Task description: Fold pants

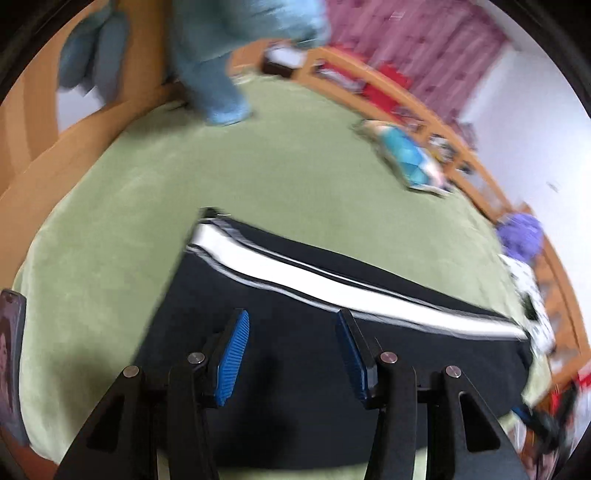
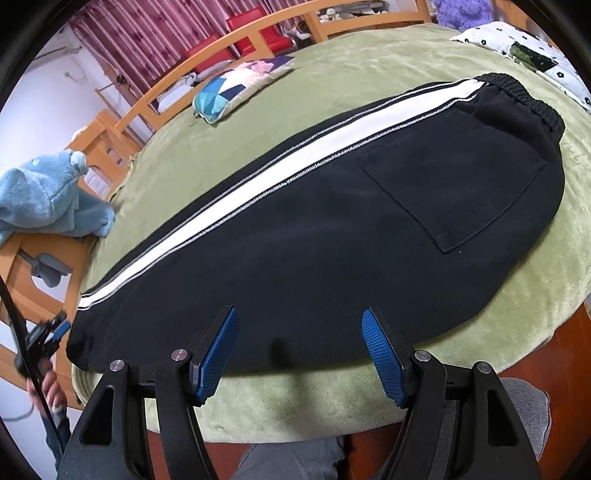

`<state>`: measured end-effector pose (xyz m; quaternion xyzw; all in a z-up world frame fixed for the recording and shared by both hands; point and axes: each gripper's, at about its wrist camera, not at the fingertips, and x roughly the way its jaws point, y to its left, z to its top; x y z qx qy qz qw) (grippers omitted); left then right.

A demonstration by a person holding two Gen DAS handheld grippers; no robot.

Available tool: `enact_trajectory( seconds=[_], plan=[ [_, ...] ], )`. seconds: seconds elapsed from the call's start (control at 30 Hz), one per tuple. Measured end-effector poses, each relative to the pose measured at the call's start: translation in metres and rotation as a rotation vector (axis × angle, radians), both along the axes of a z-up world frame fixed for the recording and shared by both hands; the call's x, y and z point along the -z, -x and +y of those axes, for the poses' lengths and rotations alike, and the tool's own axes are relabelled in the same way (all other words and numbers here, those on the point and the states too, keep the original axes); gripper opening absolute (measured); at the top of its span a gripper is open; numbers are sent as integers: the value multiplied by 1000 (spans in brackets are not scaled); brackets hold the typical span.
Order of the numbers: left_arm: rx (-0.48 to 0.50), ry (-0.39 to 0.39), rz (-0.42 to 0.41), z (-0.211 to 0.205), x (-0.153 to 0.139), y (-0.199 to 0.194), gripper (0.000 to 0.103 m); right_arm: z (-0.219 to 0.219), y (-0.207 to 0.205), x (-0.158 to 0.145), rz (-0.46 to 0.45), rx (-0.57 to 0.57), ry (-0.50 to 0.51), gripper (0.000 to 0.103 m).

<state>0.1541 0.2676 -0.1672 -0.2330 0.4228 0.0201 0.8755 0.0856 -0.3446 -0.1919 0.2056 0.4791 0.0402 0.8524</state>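
Black pants (image 2: 314, 236) with a white side stripe (image 2: 258, 184) lie flat on the green blanket (image 2: 332, 74), folded leg on leg, waistband (image 2: 524, 96) at the far right, cuffs at the left. A back pocket (image 2: 454, 192) faces up. My right gripper (image 2: 299, 325) is open and empty, just above the pants' near edge at mid-leg. My left gripper (image 1: 291, 325) is open and empty, hovering over the cuff end of the pants (image 1: 295, 332); this view is motion-blurred. The left gripper also shows in the right wrist view (image 2: 55, 332) at the far left.
A patchwork cushion (image 2: 236, 88) lies on the blanket beyond the pants. A blue plush toy (image 2: 48, 195) sits at the left edge. A white patterned pillow (image 2: 517, 48) and a purple plush (image 2: 461, 14) lie at the far right. A wooden rail (image 2: 258, 40) borders the far side.
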Motion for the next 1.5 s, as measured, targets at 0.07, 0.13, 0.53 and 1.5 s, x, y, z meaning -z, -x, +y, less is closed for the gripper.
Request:
enact_trajectory(
  seconds=[0.07,0.13,0.53,1.5],
  plan=[
    [-75,41,83,22,32,-18,46,0,-1,1,10,7,24,70],
    [-93,91,138,38,61,-30,34,-1,-3,5,25,17,31,70],
    [-71,108,15,48,24,-56,31,26,-34,16,65,-11,32,70],
    [-157,118,99,16,43,113,57,47,-21,-8,1,-63,36,70]
  ],
)
